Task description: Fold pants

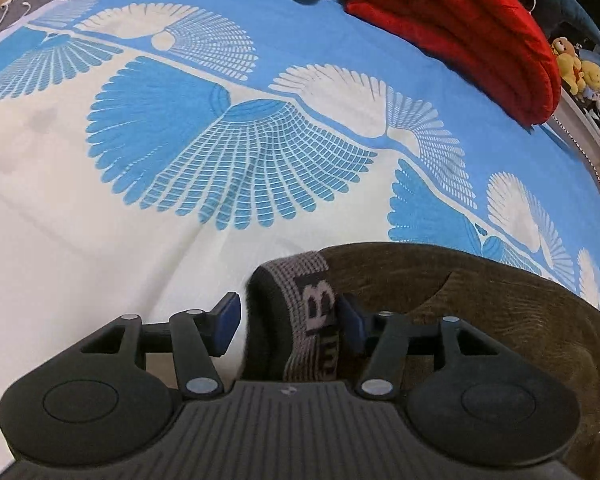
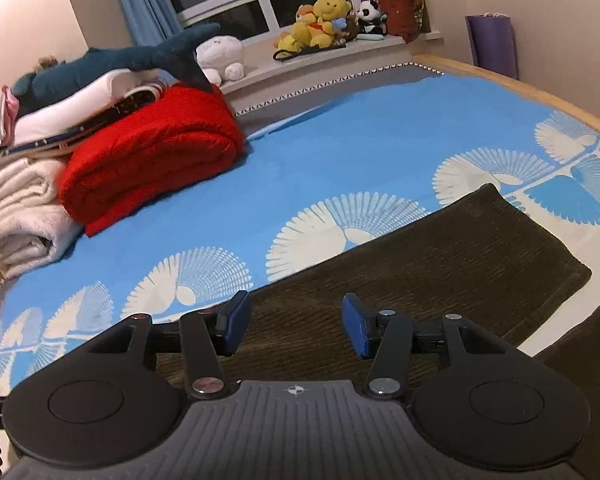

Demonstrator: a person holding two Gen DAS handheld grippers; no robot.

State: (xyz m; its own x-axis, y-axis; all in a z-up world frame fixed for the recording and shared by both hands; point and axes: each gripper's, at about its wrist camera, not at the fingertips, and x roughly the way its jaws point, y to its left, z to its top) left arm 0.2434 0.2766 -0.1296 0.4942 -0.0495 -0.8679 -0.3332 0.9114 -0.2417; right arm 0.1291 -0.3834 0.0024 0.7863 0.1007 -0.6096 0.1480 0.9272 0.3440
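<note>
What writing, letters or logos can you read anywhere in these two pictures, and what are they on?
"B": one large pale letter on the grey waistband of the brown pants, between the left tongs.
More letters lower on that waistband: cut off and blurred, unreadable.
A small round cross mark, no words, on the body of the right tongs.
Nothing else carries readable writing.

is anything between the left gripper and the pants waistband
Nothing visible is. In the left wrist view the waistband already sits between the open fingers of the left gripper, with a gap beside the left pad, so it isn't clamped. The red blanket lies far across the bed.
</note>
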